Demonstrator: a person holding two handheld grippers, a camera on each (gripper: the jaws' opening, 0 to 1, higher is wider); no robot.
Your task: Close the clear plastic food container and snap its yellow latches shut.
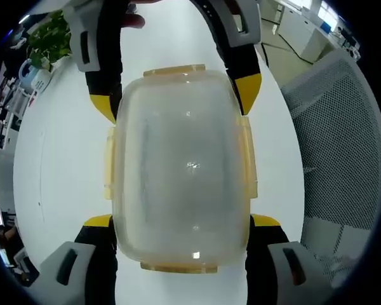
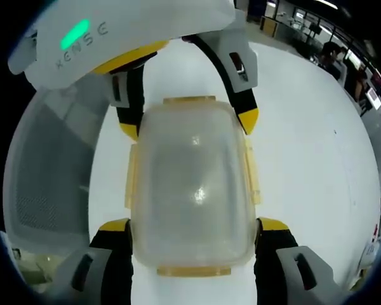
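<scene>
A clear plastic food container [image 1: 181, 165] with its lid on lies over the white table. Pale yellow latches [image 1: 246, 159] run along all of its sides. In the left gripper view, my left gripper [image 1: 182, 222] clasps the container's near end, with a yellow-tipped finger [image 1: 99, 222] pressed to each side. My right gripper [image 1: 176, 98] grips the far end from the opposite direction. In the right gripper view, the same container [image 2: 190, 190] sits between my right gripper [image 2: 193, 225] at the near end and my left gripper [image 2: 188, 126] at the far end.
The white round table [image 1: 63, 165] lies under the container. A grey mesh chair [image 1: 340, 140] stands beside the table, seen as the mesh chair [image 2: 51, 171] in the right gripper view. A potted plant [image 1: 47, 41] sits at the table's far edge. Office desks and people are in the background.
</scene>
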